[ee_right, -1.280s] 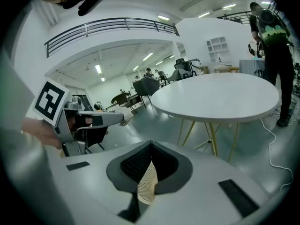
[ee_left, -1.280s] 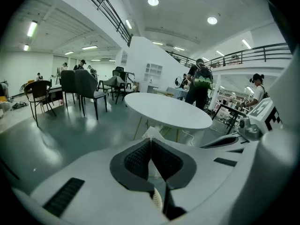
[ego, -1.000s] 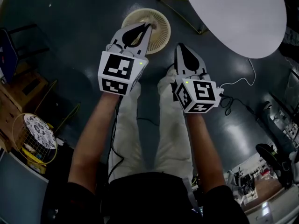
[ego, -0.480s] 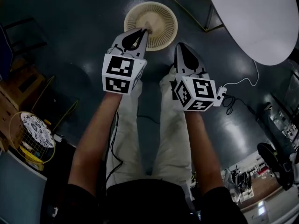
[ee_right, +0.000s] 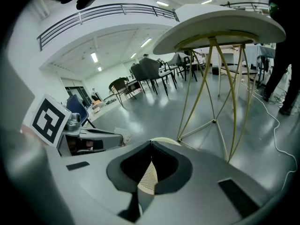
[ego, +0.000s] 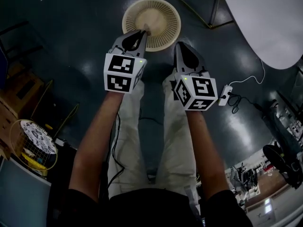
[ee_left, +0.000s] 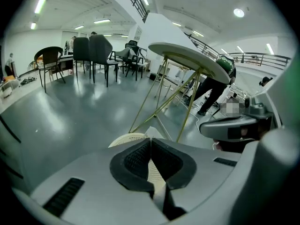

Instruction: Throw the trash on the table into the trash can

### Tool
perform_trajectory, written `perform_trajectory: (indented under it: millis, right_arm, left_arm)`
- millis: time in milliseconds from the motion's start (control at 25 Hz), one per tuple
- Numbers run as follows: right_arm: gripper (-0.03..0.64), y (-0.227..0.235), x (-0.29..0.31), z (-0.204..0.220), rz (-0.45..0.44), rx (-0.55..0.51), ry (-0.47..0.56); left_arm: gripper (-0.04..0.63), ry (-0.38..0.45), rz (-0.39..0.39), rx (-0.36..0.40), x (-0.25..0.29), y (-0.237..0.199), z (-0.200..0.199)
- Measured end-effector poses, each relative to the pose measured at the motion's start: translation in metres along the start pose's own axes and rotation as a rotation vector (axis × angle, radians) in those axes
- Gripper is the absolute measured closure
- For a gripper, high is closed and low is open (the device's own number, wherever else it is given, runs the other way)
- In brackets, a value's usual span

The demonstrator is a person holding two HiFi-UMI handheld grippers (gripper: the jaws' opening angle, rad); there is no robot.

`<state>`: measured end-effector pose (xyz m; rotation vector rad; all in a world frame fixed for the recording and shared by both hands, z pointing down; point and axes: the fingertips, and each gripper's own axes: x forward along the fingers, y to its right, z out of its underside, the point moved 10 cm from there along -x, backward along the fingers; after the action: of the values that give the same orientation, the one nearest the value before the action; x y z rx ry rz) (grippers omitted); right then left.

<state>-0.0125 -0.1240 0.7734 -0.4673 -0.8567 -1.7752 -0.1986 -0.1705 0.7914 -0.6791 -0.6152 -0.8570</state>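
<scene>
A cream woven trash can (ego: pixel 158 14) stands on the dark floor ahead of my legs. My left gripper (ego: pixel 142 32) is shut on a small pale scrap of trash (ego: pixel 146 29), and its tips hang over the can's near rim. The scrap (ee_left: pixel 153 132) pokes out past the shut tips of the left gripper (ee_left: pixel 151 140), with the can (ee_left: pixel 125 139) just beyond. My right gripper (ego: pixel 181 45) is shut and holds nothing, a little right of the can and short of it. In its own view the right gripper (ee_right: pixel 151 143) has the can's rim (ee_right: pixel 164 140) behind its tips.
A white round table (ego: pixel 270 18) on thin gold legs (ego: pixel 203 8) stands at the upper right. A white adapter with cable (ego: pixel 225 94) lies on the floor to the right. A wire basket (ego: pixel 33 143) and a wooden shelf are at the left. Chairs (ee_left: pixel 96 50) stand far back.
Both grippers have come closer to the trash can, and the left tips now reach its near rim. The jaws have stayed shut.
</scene>
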Motion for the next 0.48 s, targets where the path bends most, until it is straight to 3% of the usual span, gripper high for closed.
perform_trajectory:
  millis: [280,480]
  right_arm:
    - [0.6,0.007,0.017,0.016,0.008,0.014,-0.028]
    - [0.6,0.007,0.029,0.026,0.004,0.013,-0.046]
  left_arm:
    - [0.578,-0.04,0.011,0.015,0.024,-0.009,0.019]
    - [0.577,-0.065,0.01,-0.045,0.041,-0.018,0.024]
